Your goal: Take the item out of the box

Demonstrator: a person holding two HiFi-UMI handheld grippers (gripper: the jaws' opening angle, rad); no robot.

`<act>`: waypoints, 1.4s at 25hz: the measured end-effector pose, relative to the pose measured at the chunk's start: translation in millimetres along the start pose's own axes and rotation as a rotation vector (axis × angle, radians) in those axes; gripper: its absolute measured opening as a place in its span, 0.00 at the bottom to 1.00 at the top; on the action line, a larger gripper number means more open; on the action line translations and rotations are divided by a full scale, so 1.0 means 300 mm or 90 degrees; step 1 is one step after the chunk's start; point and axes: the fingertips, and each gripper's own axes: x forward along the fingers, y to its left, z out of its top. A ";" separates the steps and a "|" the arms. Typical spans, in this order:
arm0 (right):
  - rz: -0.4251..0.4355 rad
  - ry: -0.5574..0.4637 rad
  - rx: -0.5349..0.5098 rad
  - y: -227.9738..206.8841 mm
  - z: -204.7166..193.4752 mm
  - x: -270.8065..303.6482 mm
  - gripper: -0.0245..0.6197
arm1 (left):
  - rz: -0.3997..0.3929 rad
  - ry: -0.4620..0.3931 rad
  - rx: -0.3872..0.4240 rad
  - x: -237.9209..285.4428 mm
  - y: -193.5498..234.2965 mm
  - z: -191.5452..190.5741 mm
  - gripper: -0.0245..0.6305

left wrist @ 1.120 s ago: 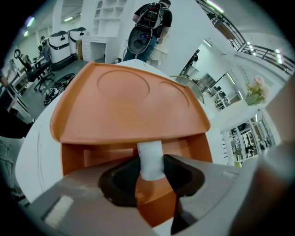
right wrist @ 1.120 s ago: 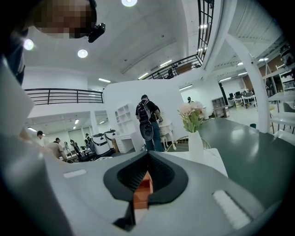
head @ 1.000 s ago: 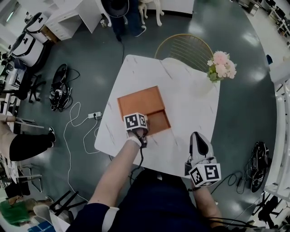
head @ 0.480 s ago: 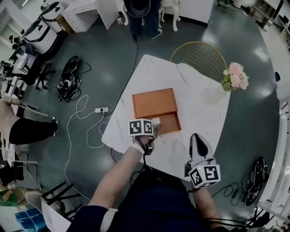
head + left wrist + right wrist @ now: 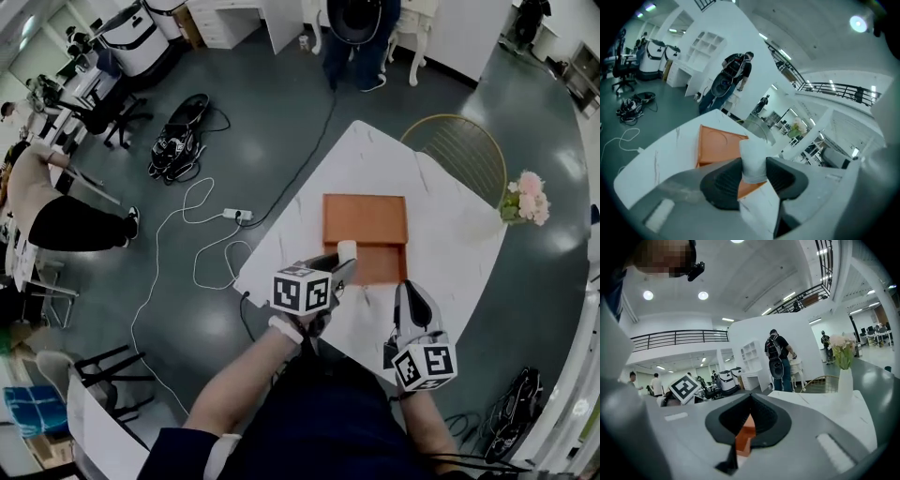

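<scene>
The orange box [image 5: 366,238] lies open and flat on the white marble table [image 5: 448,246]; it also shows in the left gripper view [image 5: 715,143]. My left gripper [image 5: 339,266] hovers at the box's near left corner, shut on a small white cylindrical item [image 5: 347,249]. In its own view the item [image 5: 753,159] stands upright, pinched between the dark pads of that gripper [image 5: 753,174]. My right gripper [image 5: 410,292] rests over the table's near edge, right of the left one, jaws shut with nothing in them. Its own view shows a sliver of orange past the jaws [image 5: 746,423].
A vase of pink flowers [image 5: 521,199] stands at the table's right corner, also seen in the right gripper view [image 5: 844,373]. A gold wire chair [image 5: 461,148] sits behind the table. Cables and a power strip [image 5: 236,216] lie on the floor to the left. A person [image 5: 356,28] stands beyond.
My left gripper has pulled back from over the box toward the near left, carrying the white item up. The head view has shifted, so the table now sits further right. The right gripper stays put.
</scene>
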 end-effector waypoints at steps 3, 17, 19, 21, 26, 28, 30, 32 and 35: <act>0.031 0.012 -0.009 0.063 -0.005 0.040 0.04 | 0.027 -0.056 0.052 -0.092 0.034 0.041 0.30; 0.071 0.035 -0.043 0.194 -0.004 0.138 0.04 | 0.244 0.027 0.447 -0.230 0.430 -0.019 0.30; 0.058 0.037 -0.045 0.178 -0.003 0.127 0.04 | 0.250 0.069 0.504 -0.203 0.476 -0.046 0.30; 0.042 0.038 -0.046 0.159 -0.002 0.114 0.04 | 0.248 0.107 0.529 -0.173 0.520 -0.078 0.30; 0.001 0.042 -0.041 0.097 -0.006 0.077 0.04 | 0.276 0.239 0.641 -0.091 0.629 -0.182 0.30; -0.015 0.044 -0.036 0.073 -0.016 0.062 0.04 | 0.279 0.297 0.706 -0.063 0.657 -0.223 0.30; -0.030 0.046 -0.028 0.055 -0.027 0.050 0.04 | 0.271 0.334 0.741 -0.038 0.672 -0.248 0.30; -0.041 0.046 -0.021 0.039 -0.037 0.041 0.04 | 0.271 0.366 0.765 -0.019 0.687 -0.261 0.30; -0.052 0.045 -0.009 0.017 -0.053 0.024 0.04 | 0.275 0.412 0.802 0.005 0.703 -0.275 0.30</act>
